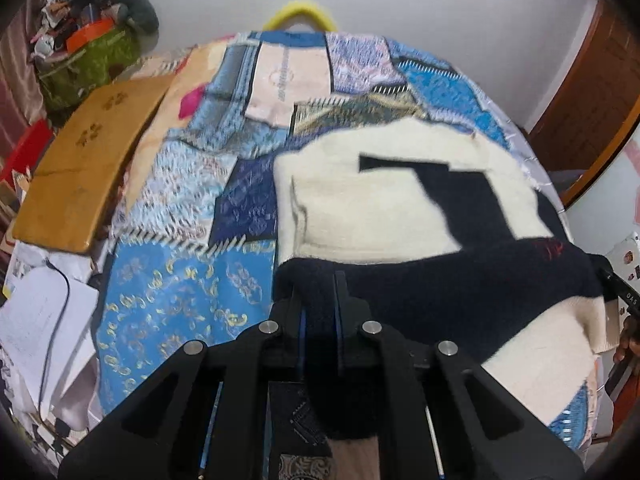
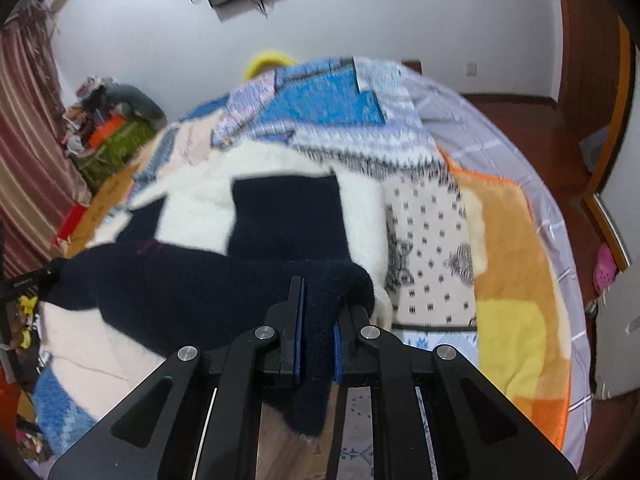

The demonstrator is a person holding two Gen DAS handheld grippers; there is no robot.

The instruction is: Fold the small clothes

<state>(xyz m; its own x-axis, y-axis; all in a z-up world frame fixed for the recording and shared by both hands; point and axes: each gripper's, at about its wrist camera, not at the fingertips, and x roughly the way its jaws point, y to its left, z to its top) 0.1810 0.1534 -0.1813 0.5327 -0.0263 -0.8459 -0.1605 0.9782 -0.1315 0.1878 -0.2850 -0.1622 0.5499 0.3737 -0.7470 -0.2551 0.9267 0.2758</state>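
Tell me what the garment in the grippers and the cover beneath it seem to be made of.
Cream-and-navy sweater: looks like thick fuzzy knit or fleece, matte, with soft blurred edges; which of the two is unclear. Patchwork quilt: seems thin woven printed cloth, slightly glossy, with stitched seams between patches. Both the left gripper and right gripper pinch the sweater's navy edge.

A bed (image 1: 536, 176) carries everything here, spread with a patchwork quilt (image 1: 192, 208) of blue, pink and patterned squares. On the quilt lies a fluffy cream and navy sweater (image 1: 392, 208), its near navy edge lifted. An orange and yellow fleece blanket (image 2: 516, 280) lies along one side, a tan board (image 1: 84, 172) along the other.
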